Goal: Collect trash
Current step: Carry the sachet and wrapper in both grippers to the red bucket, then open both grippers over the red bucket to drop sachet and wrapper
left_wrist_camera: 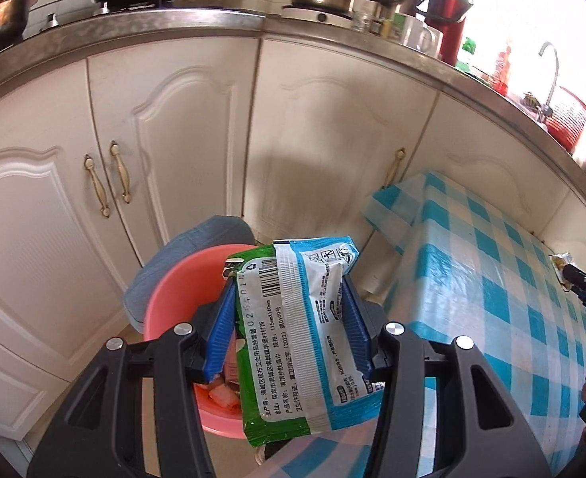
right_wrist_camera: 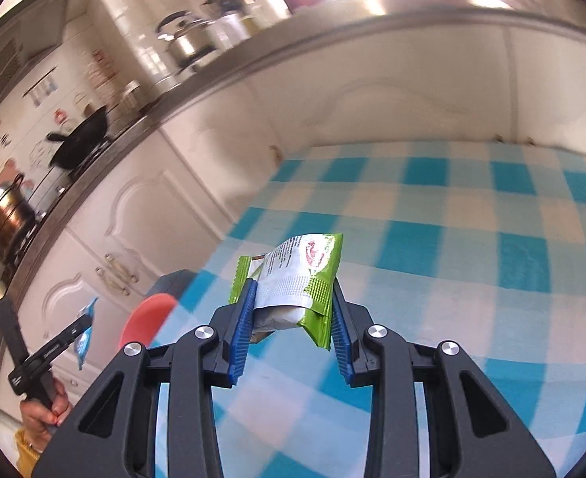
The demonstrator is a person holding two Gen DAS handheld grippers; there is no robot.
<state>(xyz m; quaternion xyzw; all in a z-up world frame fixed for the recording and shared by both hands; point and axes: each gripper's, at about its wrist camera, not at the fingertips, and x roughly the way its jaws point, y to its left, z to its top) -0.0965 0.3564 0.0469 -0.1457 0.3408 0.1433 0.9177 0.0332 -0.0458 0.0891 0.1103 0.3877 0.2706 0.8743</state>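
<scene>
My left gripper (left_wrist_camera: 289, 302) is shut on a green, blue and white wet-wipe packet (left_wrist_camera: 293, 334), which hangs over a pink bin (left_wrist_camera: 173, 279) on the floor left of the table. The bin has a few scraps in its bottom. In the right wrist view my right gripper (right_wrist_camera: 293, 306) is shut on a crumpled green and white wrapper (right_wrist_camera: 293, 279), held above the blue-checked tablecloth (right_wrist_camera: 452, 239). The left gripper (right_wrist_camera: 88, 320) shows there at lower left with the packet (right_wrist_camera: 86, 326), gripped by a hand (right_wrist_camera: 44, 410). The right gripper (left_wrist_camera: 567, 275) pokes in at the left view's right edge, holding the wrapper (left_wrist_camera: 561, 261).
White cabinet doors (left_wrist_camera: 173, 139) with brass handles stand behind the bin. A grey cloth or bag (left_wrist_camera: 197, 243) lies behind the bin. The counter (left_wrist_camera: 213, 24) carries a wok, kettles, flasks and a sink tap at the right. The table (left_wrist_camera: 492, 279) stands against the cabinets.
</scene>
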